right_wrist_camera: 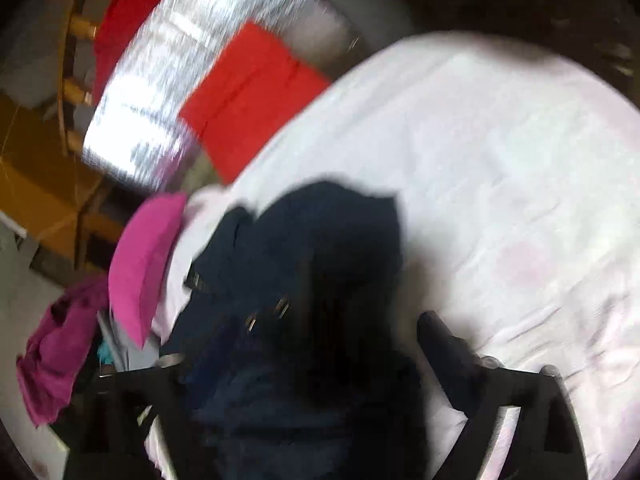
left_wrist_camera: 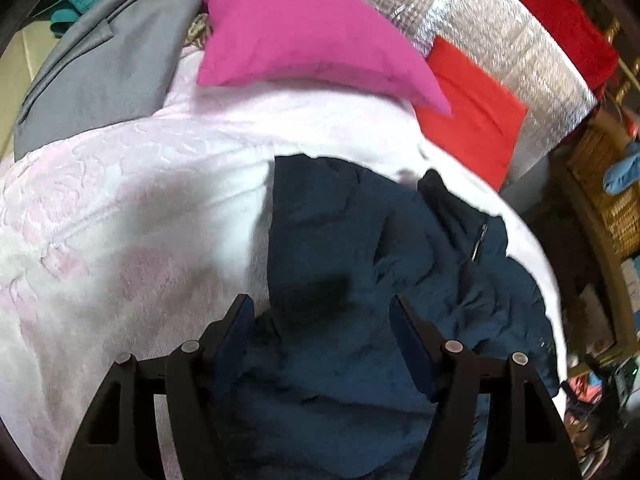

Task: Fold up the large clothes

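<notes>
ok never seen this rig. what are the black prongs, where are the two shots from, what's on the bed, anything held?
A person carries a two-finger gripper in each hand, each with a fisheye camera looking along its fingers. The left gripper and right gripper both stand open over a dark blue garment, crumpled on a pale pink bedspread. Nothing looks gripped; the right view is blurred. Behind lie a pink pillow, a folded red cloth, a grey garment and a silver foil sheet.

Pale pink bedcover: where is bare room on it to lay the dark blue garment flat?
The pale pink bedcover lies bare left of the dark blue garment, below the grey cloth and magenta pillow. The right wrist view shows another wide bare stretch. The far edge, with the red folded cloth, is crowded.
</notes>
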Tool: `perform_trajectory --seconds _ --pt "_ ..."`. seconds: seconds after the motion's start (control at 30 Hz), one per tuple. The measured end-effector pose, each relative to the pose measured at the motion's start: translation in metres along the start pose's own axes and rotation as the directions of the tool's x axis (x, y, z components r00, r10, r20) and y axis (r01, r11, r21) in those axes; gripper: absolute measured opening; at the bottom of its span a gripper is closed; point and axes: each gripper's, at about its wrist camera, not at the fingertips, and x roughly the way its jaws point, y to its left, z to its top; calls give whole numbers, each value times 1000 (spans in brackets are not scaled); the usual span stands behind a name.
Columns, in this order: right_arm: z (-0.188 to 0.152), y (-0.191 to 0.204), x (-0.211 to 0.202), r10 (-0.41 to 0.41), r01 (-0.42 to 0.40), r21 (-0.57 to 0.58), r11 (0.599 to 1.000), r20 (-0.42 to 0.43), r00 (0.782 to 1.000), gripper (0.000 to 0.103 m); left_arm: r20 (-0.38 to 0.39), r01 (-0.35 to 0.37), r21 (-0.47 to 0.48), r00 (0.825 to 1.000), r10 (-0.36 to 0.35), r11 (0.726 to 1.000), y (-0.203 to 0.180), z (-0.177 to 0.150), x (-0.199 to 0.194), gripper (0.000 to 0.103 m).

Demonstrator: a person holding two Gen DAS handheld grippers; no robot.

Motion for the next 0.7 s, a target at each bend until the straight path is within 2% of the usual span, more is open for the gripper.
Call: perform_trajectory --seconds 0.13,0.23,0.27,0.3,0.33,0.37,0.4,0.47,0.53,0.57,0.6,0.63,0.7 --pt "4 -16 23 52 -49 41 998 -73 996 93 -57 9 -36 998 -11 999 6 -2 18 71" --pt "1 -6 51 53 -54 -4 999 -118 992 90 -88 -8 -36 996 5 999 5 -7 32 71" --pt "-2 -2 58 54 -59 -30 998 -141 989 80 -88 -20 -30 996 17 999 4 -7 34 71" --pt "-8 3 71 40 -51 -58 997 -180 983 74 -88 -32 -22 996 30 999 3 -8 36 71" --pt "-14 8 79 -5 -13 -95 995 -195 981 66 -87 -47 -13 995 45 999 1 -8 37 70" --pt "-19 10 78 -37 14 -127 992 -181 983 54 -86 -56 -5 995 55 998 -1 -9 38 69" --pt "-23 19 78 -76 46 -183 982 -157 985 48 -83 -67 3 994 67 998 -4 -9 39 66" --pt "-22 32 65 -88 65 -212 975 -99 991 31 -77 -74 10 994 74 997 -7 -9 38 63" --pt "-21 44 52 -93 84 -254 964 -24 995 27 -67 -72 15 995 73 997 -9 -7 35 63" --pt "-23 55 44 -112 119 -302 946 41 993 27 -67 -73 18 995 74 997 -10 -7 35 63" --pt "-24 57 45 -121 133 -318 939 59 991 27 -69 -81 18 994 82 997 -11 -8 36 63" --pt "-24 56 52 -139 149 -320 935 54 989 27 -76 -94 18 993 95 995 -11 -8 38 63" --pt "-22 43 79 -197 180 -283 942 -33 980 33 -97 -106 35 989 109 994 -11 -10 43 63"
